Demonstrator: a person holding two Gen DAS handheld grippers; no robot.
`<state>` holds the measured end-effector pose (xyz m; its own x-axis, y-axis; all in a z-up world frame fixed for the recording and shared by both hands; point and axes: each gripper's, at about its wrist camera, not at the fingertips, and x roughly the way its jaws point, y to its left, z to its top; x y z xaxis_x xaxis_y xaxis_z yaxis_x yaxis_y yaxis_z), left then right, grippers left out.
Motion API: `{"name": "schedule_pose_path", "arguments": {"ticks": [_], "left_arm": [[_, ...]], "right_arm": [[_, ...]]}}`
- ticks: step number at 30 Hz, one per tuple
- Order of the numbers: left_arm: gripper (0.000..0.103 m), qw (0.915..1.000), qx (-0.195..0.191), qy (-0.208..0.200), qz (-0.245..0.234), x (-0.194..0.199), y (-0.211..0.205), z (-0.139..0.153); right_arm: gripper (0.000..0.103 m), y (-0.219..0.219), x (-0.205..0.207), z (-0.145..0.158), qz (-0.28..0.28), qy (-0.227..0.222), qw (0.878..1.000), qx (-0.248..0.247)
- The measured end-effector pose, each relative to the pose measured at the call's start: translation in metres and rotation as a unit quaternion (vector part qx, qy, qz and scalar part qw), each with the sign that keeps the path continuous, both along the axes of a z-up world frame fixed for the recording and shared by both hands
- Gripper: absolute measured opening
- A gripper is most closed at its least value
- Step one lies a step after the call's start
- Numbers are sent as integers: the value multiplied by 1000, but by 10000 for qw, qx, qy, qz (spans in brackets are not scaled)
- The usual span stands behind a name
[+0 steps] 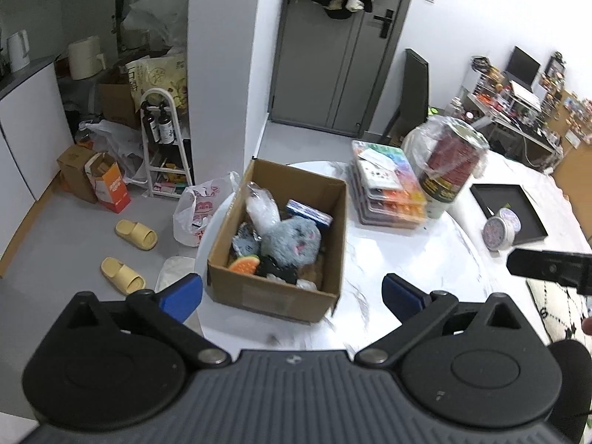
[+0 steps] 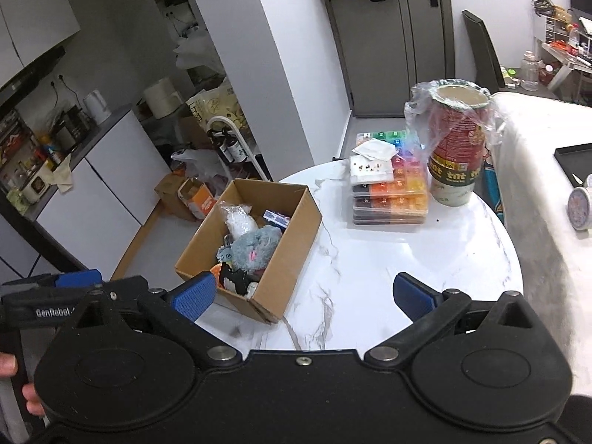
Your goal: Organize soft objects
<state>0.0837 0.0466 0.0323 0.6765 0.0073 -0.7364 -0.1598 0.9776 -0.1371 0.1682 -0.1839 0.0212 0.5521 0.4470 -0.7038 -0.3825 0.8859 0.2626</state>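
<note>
Grey plush toy point(image 1: 292, 238) lies inside an open cardboard box point(image 1: 273, 296), near the middle, on top of other items. Next to it in the box: a clear plastic-wrapped white bundle point(image 1: 262, 209) toward the far side, a blue-patterned small carton point(image 1: 309, 212) by the far right wall, an orange slice-shaped soft piece point(image 1: 244, 264) and a black item point(image 1: 275, 272) at the near end. Box sits on the left edge of a round white marble surface point(image 1: 407, 255). Well apart to the right of the box: a stack of colourful compartment cases point(image 1: 384, 192), with a bag-covered red can point(image 1: 449, 164) just beside them. A round tin point(image 1: 501, 229) lies further right, touching a black tray point(image 1: 508, 207).

Left gripper point(image 1: 292, 294) hovers above the near end of the box, blue fingers spread wide, holding nothing. Right gripper point(image 2: 303, 294) is over the surface just right of the box, fingers likewise spread and empty. Yellow slippers point(image 1: 127, 253) on the floor at left.
</note>
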Motion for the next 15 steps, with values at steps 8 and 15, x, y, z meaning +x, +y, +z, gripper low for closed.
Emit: {"name": "schedule_pose_path", "arguments": {"ticks": [8,15], "left_arm": [[102,9998,153,-65,-80,-29,-13,5],[102,9985,465,-170,-239,-46,-21,16]], "right_arm": [[103,-8,-33,-1,-173,-87,9998,-30],[103,-15,-58,3,-374,-242,9988,-212]]}}
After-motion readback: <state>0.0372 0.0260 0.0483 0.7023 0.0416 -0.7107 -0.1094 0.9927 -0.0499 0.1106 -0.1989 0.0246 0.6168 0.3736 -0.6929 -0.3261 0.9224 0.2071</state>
